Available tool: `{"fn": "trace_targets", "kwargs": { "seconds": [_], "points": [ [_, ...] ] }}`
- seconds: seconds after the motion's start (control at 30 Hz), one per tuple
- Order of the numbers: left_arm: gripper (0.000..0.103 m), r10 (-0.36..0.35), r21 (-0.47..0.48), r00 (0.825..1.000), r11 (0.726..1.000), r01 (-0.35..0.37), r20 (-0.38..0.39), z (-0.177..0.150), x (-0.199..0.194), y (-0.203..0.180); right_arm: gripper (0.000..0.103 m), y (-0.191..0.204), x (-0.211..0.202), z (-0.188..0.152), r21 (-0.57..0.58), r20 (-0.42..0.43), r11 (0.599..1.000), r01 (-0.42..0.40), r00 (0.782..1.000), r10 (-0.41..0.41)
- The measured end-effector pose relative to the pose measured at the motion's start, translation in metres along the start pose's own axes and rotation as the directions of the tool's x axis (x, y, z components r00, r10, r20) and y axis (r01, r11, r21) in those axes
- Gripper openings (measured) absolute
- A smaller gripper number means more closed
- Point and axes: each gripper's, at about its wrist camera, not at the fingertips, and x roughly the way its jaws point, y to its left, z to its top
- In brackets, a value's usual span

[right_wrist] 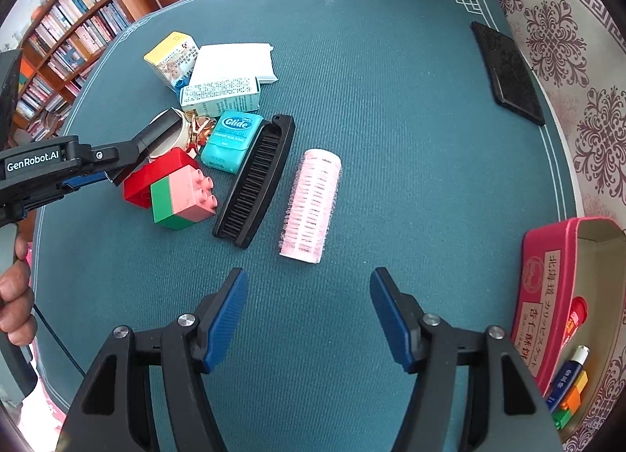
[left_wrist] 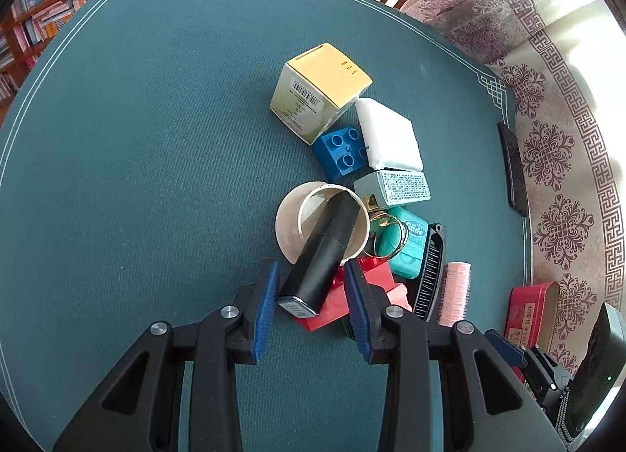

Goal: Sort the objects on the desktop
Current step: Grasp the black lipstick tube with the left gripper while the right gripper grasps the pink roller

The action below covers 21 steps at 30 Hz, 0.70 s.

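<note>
Blue-padded left gripper point(left_wrist: 311, 291) clamping black tube point(left_wrist: 319, 252), pads pressing its sides; tube tilting, far end lying across cream cup point(left_wrist: 289, 225). Red block point(left_wrist: 367, 287) sitting just under tube. Crowding close beside: teal floss box point(right_wrist: 231, 143), gold rings point(left_wrist: 385, 231), black comb point(right_wrist: 254, 182), pink roller point(right_wrist: 311, 201), blue brick point(left_wrist: 342, 150). Yellow-topped carton point(left_wrist: 321, 88) and white packet point(left_wrist: 387, 135) lying beyond. Right gripper point(right_wrist: 309, 317) hanging wide open over bare teal mat point(right_wrist: 391, 139), gripping nothing. Red tin point(right_wrist: 547, 295) standing at right edge.
</note>
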Motion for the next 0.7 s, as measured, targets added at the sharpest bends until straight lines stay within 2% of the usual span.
{"fn": "trace_targets", "kwargs": {
  "seconds": [0.2,0.3,0.33,0.4,0.63,0.7],
  "points": [
    [0.037,0.042,0.049,0.999,0.998,-0.042,-0.005,0.002,0.009,-0.005,0.069,-0.005,0.000,0.004,0.020,0.010,1.000,0.013,1.000,-0.013],
    [0.030,0.047,0.063,0.999,0.997,-0.047,0.004,0.004,0.009,-0.012,0.069,-0.007,0.003,0.006,0.027,0.013,0.999,0.019,1.000,-0.019],
    [0.023,0.048,0.073,0.999,0.996,-0.048,0.009,0.002,0.007,-0.014,0.069,-0.007,0.005,0.007,0.030,0.011,0.999,0.017,1.000,-0.018],
    [0.022,0.062,0.080,0.998,0.995,-0.064,0.023,0.000,0.002,-0.016,0.069,-0.008,0.008,0.010,0.039,0.010,0.999,0.016,1.000,-0.016],
    [0.022,0.050,0.027,0.997,0.998,-0.051,0.053,-0.012,-0.019,-0.005,0.066,-0.002,0.014,0.023,0.028,0.027,0.999,0.019,0.999,-0.020],
    [0.022,0.045,0.021,0.998,0.999,-0.046,0.053,-0.016,-0.023,-0.004,0.062,0.000,0.018,0.028,0.018,0.028,1.000,0.025,0.999,-0.025]
  ]
}}
